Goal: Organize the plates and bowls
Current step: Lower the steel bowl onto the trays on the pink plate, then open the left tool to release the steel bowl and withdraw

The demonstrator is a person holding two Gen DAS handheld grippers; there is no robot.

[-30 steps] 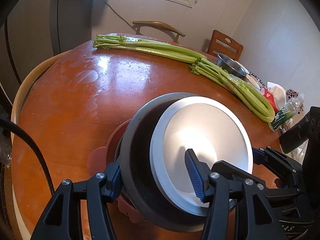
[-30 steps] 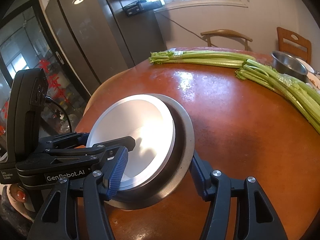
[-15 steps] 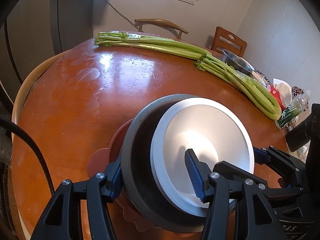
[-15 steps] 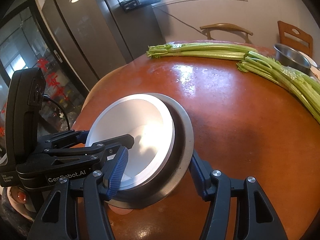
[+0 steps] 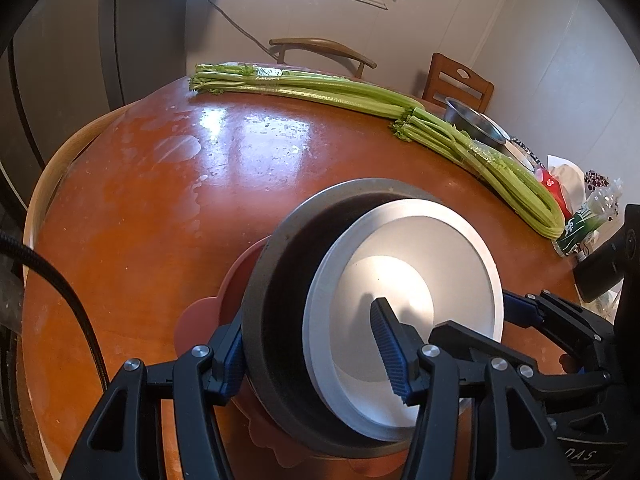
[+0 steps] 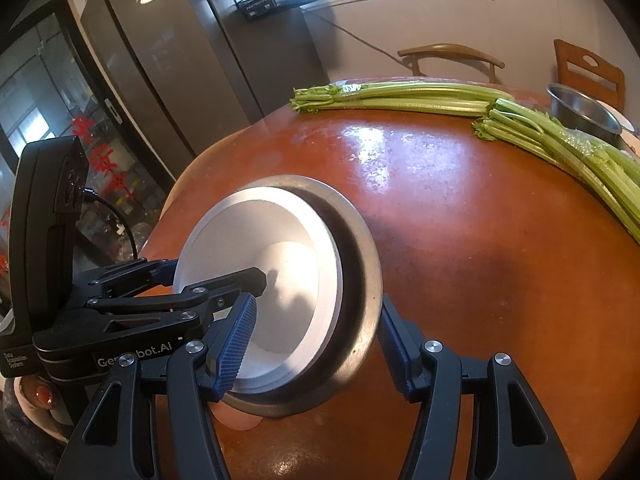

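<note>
Nested stack at near table edge point(image 5: 120, 184): white bowl point(image 5: 404, 292) inside dark grey bowl point(image 5: 280, 280), pink scalloped plate point(image 5: 200, 320) beneath. Left gripper point(image 5: 308, 352) clamps both bowls' walls. Right gripper point(image 6: 316, 344) likewise, opposite side. Rigid, smooth, likely slippery; breakable. Rim grip best, two-sided.

White bowl point(image 6: 280, 264) (nested) in grey bowl point(image 6: 360, 280)
</note>
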